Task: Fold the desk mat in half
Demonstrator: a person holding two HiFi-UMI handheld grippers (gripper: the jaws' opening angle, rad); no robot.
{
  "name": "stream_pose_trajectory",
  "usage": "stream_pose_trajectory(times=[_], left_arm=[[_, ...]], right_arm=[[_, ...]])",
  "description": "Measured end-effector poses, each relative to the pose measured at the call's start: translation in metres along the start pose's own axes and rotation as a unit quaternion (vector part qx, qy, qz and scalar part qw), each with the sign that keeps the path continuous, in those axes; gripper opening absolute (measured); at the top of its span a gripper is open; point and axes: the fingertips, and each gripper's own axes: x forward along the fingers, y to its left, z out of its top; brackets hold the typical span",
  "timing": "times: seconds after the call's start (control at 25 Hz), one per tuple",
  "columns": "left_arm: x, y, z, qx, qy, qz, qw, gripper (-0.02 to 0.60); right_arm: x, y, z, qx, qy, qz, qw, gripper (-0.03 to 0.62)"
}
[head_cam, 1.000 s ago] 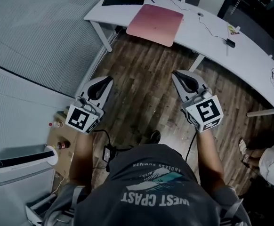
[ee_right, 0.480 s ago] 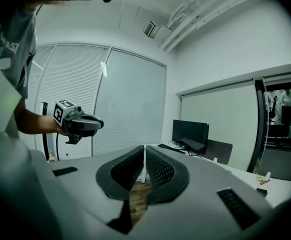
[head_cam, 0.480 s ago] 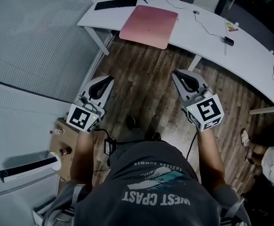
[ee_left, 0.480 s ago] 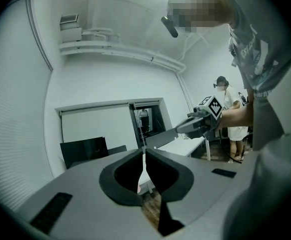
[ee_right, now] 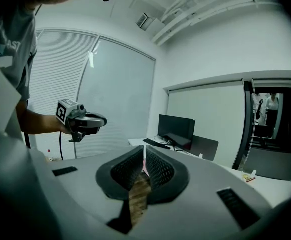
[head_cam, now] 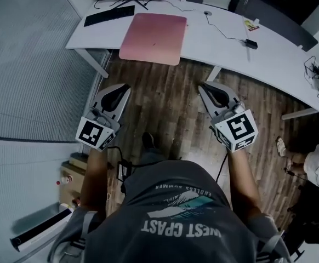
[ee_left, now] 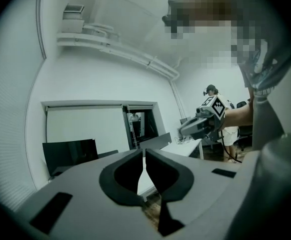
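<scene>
The pink desk mat (head_cam: 153, 37) lies flat on the white curved desk (head_cam: 220, 45) at the top of the head view, its front edge hanging slightly over the desk edge. Both grippers are held out over the wooden floor, well short of the desk. My left gripper (head_cam: 121, 86) is shut and holds nothing. My right gripper (head_cam: 203, 85) is also shut and empty. The left gripper view shows its closed jaws (ee_left: 144, 151) with the right gripper (ee_left: 200, 124) beside them. In the right gripper view the closed jaws (ee_right: 144, 153) point toward the desk, with the left gripper (ee_right: 83, 121) at the left.
A black keyboard (head_cam: 109, 15) and a monitor stand (head_cam: 132, 1) sit left of the mat. Cables, a mouse (head_cam: 206, 13) and small items lie on the desk to the right. Desk legs (head_cam: 94, 64) stand ahead. A person (head_cam: 313, 174) sits at the right. A window blind (head_cam: 22, 53) runs along the left.
The desk and mat have shifted left and down in the head view as I walk toward them. Both grippers stay shut and keep their pose in front of me.
</scene>
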Motion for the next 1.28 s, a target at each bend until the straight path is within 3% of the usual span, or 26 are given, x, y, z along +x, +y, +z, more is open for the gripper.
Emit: stream_pose_trajectory(times=[0.48,0.8,1.28], left_arm=[[0.026,0.125,-0.035,-0.014,-0.013,-0.043,0.9989,0.032],[0.039,0.172,-0.054,-0.023,-0.023,-0.070,0.9970,0.032],[0.045,0.225,-0.079,-0.030,-0.026,-0.077,0.9962,0.032]], right_arm=[[0.100,-0.005,0.018,-0.002,0.029,-0.051,0.998,0.049],[0.142,-0.009,0.019,0.001,0.049,-0.082,0.995,0.057],[0.193,-0.014,0.022,-0.015,0.076,-0.095,0.992,0.077]])
